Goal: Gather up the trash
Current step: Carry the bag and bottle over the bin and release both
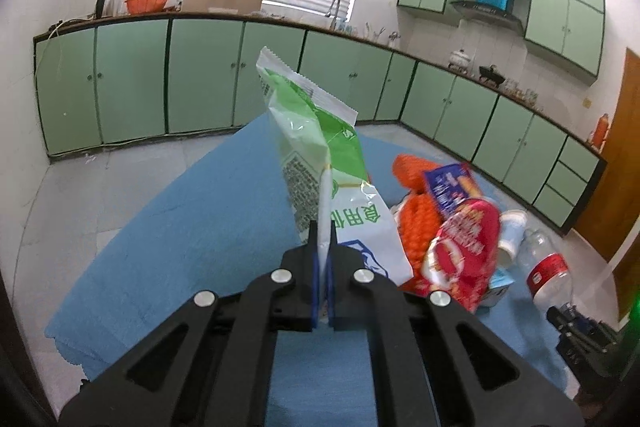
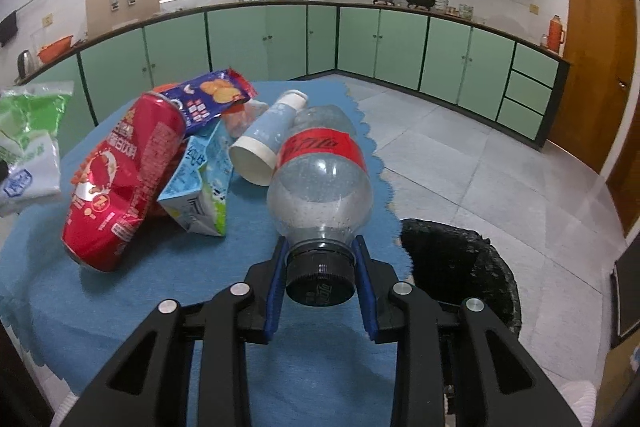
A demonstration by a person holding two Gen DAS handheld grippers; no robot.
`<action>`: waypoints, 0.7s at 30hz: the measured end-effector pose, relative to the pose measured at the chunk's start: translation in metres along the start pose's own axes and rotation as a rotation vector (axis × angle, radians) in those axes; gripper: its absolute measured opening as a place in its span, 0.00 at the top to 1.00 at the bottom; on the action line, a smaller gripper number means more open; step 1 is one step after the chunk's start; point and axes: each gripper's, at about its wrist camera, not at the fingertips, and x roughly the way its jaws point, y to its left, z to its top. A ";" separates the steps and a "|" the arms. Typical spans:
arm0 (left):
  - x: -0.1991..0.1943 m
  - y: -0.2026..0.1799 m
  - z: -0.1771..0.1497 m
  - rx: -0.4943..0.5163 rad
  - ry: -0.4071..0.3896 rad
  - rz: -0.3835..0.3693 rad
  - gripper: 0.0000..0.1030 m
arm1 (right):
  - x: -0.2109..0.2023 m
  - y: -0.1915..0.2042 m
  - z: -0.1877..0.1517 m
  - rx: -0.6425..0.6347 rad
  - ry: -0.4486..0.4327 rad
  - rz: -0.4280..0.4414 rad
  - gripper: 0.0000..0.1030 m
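Green-and-white plastic wrapper (image 1: 316, 155) is being pinched at its lower seam by the left gripper (image 1: 322, 247), whose jaws are being kept fully together on the thin film; the wrapper is being held upright, clear of the blue tablecloth (image 1: 180, 235). At the right side of the table, a clear bottle (image 2: 320, 179) with a red label is being clamped at its black cap (image 2: 320, 277) by the right gripper (image 2: 322, 267), the jaws being set narrow with the blue pads (image 2: 276, 291) pressed against both sides of the cap. Beyond the bottle, a paper cup (image 2: 266, 143) is lying on its side. To the left, a red can (image 2: 124, 179), a light-blue carton (image 2: 200, 187) and a blue snack packet (image 2: 212, 95) are being left piled together. A black-lined bin (image 2: 460, 267) is standing on the floor just right of the table.
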 end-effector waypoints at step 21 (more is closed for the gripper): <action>0.013 -0.118 0.000 0.135 0.034 -0.320 0.99 | -0.011 -0.046 0.008 0.103 -0.012 -0.092 0.69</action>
